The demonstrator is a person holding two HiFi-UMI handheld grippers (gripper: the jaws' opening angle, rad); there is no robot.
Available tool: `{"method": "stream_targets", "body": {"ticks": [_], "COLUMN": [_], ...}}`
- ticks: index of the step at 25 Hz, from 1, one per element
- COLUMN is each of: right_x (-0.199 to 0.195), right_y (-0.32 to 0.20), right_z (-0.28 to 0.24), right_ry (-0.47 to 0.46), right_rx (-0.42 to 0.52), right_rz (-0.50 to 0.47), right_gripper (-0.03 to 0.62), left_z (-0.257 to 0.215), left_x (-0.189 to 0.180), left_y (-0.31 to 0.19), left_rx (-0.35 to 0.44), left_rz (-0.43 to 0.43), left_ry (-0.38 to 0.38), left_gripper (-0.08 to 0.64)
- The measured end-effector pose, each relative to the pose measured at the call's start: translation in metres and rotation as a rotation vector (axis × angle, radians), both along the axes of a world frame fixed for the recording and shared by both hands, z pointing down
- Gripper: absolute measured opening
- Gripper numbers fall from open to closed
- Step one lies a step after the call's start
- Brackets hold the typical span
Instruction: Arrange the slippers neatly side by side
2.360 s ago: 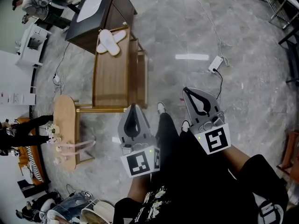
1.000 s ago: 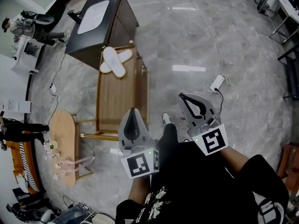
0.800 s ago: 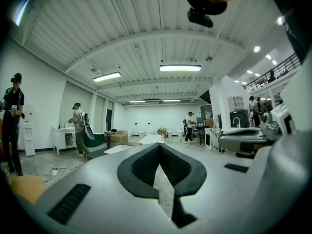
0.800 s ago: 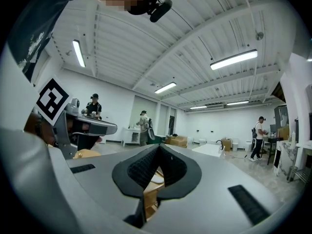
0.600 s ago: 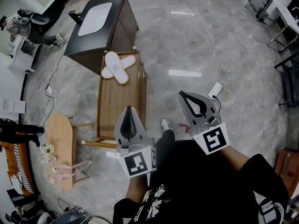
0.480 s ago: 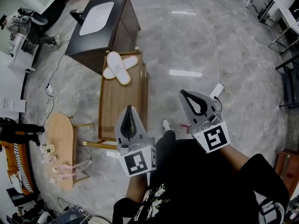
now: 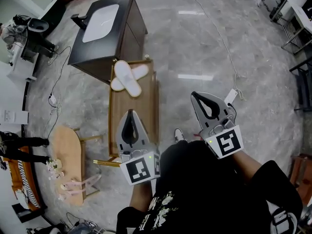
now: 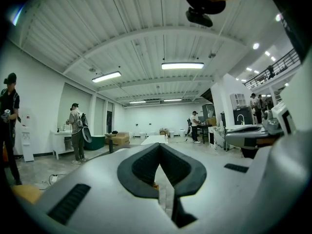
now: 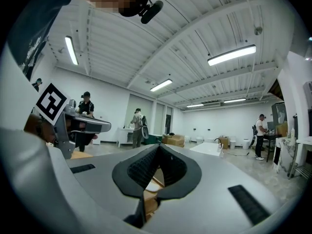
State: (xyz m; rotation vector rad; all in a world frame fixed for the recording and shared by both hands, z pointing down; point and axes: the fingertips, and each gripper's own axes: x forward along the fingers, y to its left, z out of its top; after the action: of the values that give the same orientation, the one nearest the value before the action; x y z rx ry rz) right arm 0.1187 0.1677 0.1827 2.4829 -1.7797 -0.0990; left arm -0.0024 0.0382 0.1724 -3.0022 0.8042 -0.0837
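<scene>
Two white slippers point(image 7: 127, 77) lie crossed over each other at the far end of a low wooden bench point(image 7: 134, 113). In the head view my left gripper point(image 7: 129, 111) hangs shut over the near half of the bench, well short of the slippers, with nothing in it. To the right of the bench, over the grey floor, my right gripper point(image 7: 195, 95) is also shut and holds nothing. The left gripper view shows the left gripper point(image 8: 160, 146) pointing level into the hall. Below the right gripper point(image 9: 158, 148) in its own view, the bench wood point(image 9: 146, 204) and a pale slipper edge point(image 9: 151, 185) show.
A dark cabinet point(image 7: 105, 28) with a white top stands just beyond the slippers. A white power strip point(image 7: 231, 97) with its cable lies on the floor at right. A light oval table point(image 7: 66, 152) stands at left. People stand at the far left, and metal frames point(image 7: 297, 18) at right.
The bench and slippers have drawn nearer and slid toward the picture's middle as both grippers advanced. The left gripper now hangs over the bench. Both jaws have stayed shut.
</scene>
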Motion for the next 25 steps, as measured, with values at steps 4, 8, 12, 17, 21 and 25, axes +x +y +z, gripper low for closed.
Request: {"method": "stream_targets", "body": {"ticks": [4,8,12,17,21,25], "right_x": [0.004,0.005,0.006,0.000,0.005,0.014], "right_y": [-0.015,-0.021,-0.024,-0.042,-0.058,-0.083], "right_z": [0.003,0.004,0.010,0.012,0.018,0.020], "right_ry": [-0.004,-0.012,-0.007,-0.011,0.005,0.002], "right_rx": [0.001,-0.003,-0.039,-0.046,-0.032,-0.032], "right_rz": [0.006,0.013,0.004,-0.026,-0.073,-0.123], "right_gripper": [-0.002,-0.002,-0.002,-0.002,-0.002,-0.002], "left_z": [0.008,0.011,0.019,0.027,0.033,0.040], "left_x": [0.014,0.020,0.015,0.000,-0.004,-0.003], "left_y": [-0.007,-0.011,-0.020,-0.034,-0.045,-0.055], "left_rx": [-0.013,-0.015,-0.046,-0.064,-0.067,-0.084], "left_rz": [0.029,0.043,0.013,-0.026,-0.073,-0.121], "left_ry": [0.004,0.010,0.011,0.000,-0.010,-0.029], "left_gripper": [0.003,0.003,0.003,0.003,0.003,0.003]}}
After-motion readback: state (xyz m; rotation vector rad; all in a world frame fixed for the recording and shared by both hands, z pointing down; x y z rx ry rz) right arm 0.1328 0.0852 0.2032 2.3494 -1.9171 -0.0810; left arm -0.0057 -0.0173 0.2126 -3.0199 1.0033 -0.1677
